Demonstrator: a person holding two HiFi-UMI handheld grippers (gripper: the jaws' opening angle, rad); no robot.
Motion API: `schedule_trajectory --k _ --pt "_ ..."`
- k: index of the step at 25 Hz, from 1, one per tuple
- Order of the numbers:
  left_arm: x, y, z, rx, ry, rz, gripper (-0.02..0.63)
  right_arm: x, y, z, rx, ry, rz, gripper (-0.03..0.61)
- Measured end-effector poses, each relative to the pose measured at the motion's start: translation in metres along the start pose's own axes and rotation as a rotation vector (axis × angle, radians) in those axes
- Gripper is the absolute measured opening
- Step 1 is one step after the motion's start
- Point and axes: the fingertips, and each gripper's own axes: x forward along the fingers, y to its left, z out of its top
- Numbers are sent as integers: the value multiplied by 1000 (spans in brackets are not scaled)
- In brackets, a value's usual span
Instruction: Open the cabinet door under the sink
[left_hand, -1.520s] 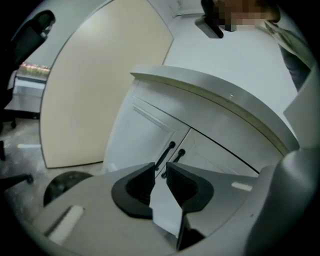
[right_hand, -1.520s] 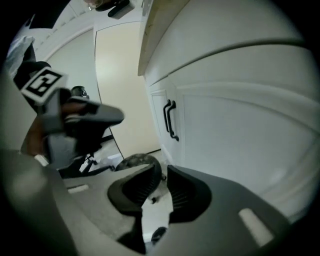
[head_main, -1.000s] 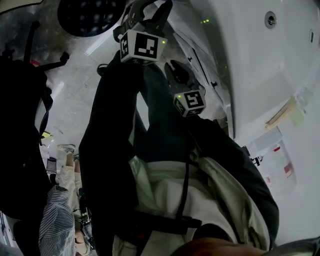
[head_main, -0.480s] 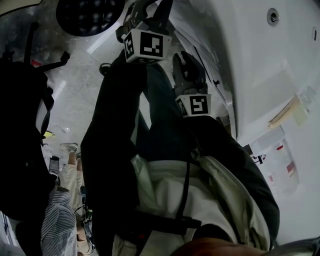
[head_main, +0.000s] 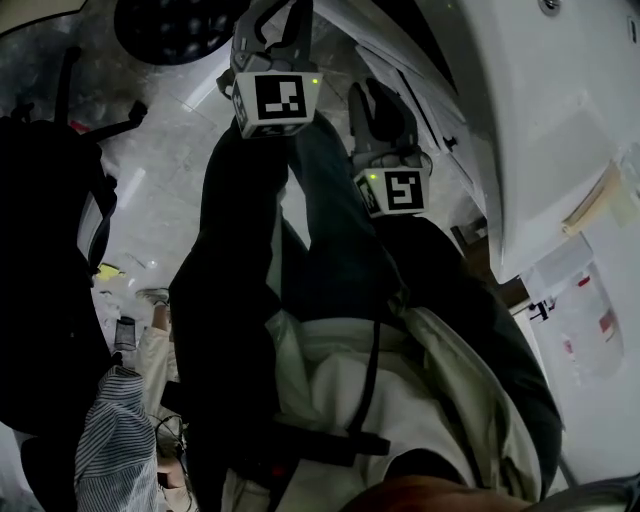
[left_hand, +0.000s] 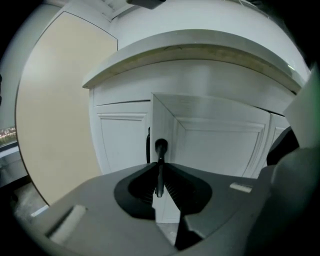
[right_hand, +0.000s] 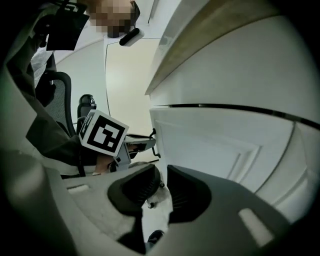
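My left tool (left_hand: 159, 184), jaws just closed, clamps the handle (left_hand: 161, 147) of the cabinet door (left_hand: 220, 145) so I can pull; the right tool (right_hand: 162, 189) waits beside that door, slightly parted, empty.

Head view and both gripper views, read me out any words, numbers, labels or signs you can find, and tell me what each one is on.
No text can be read anywhere.
Paper sheet with red marks, at the right of the head view: print too small and blurred to read.
Upper marker cube and lower marker cube: black-and-white square patterns only, no letters or digits.
Cabinet door: no label or sign.
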Motion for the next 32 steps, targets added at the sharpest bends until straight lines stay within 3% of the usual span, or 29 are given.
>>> schedule_trajectory --k 7,12,17,21,27,32 --pt "-43 -2 -26 -55 -4 79 48 -57 33 -27 10 -23 -42 74" --pt "-83 -14 -46 -69 -1 77 48 -113 57 -62 43 -14 -100 74" --pt "-131 -45 -74 -29 79 3 48 -164 81 -87 97 14 -143 74" --pt "-165 -79 -92 -22 140 -41 46 -198 92 -82 81 9 -137 74" --pt "-197 -143 -110 37 142 -146 35 -200 86 -80 82 -14 -139 74" --pt "-214 -184 -120 86 147 -124 31 -213 93 -91 89 -26 -105 74"
